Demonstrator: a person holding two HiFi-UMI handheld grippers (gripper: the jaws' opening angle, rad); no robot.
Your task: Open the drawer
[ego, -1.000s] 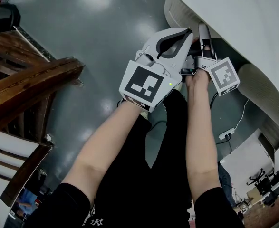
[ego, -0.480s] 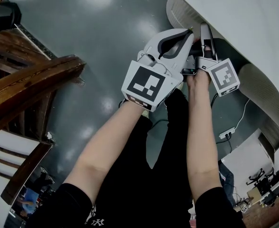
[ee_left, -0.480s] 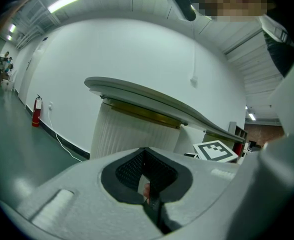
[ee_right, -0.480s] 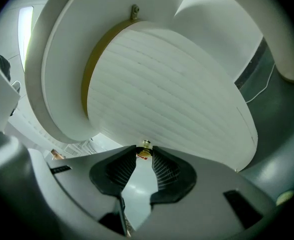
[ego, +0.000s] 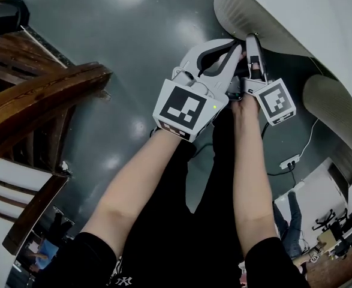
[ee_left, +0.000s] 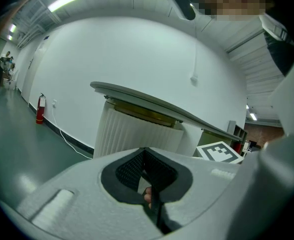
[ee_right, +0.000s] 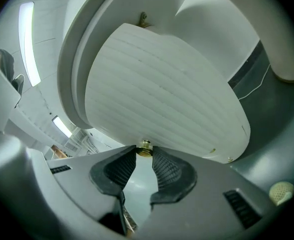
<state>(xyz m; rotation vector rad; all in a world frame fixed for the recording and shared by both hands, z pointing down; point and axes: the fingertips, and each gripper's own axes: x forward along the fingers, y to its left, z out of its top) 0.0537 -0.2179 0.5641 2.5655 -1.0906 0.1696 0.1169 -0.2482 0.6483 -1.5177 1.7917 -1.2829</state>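
The drawer has a white ribbed front (ego: 256,23) (ee_right: 162,94) under a white table top (ego: 325,11) (ee_left: 152,101). A small brass knob (ee_right: 144,147) sticks out of the ribbed front. My right gripper (ee_right: 144,152) (ego: 252,39) is shut on this knob, one black pad on each side of it. Just to its left, my left gripper (ego: 237,45) (ee_left: 144,152) is shut on nothing, its pads meeting at the tips, a little short of the ribbed front (ee_left: 131,134). In the head view the knob is hidden behind the grippers.
A dark wooden chair (ego: 38,101) stands at the left over the grey-green floor. A white power strip with a cable (ego: 289,161) lies on the floor at the right. Another ribbed white panel (ego: 337,119) curves away at the right. A red fire extinguisher (ee_left: 39,109) stands by the far wall.
Both grippers have drawn back toward me together. The ribbed drawer front shows further out from under the table top than before.
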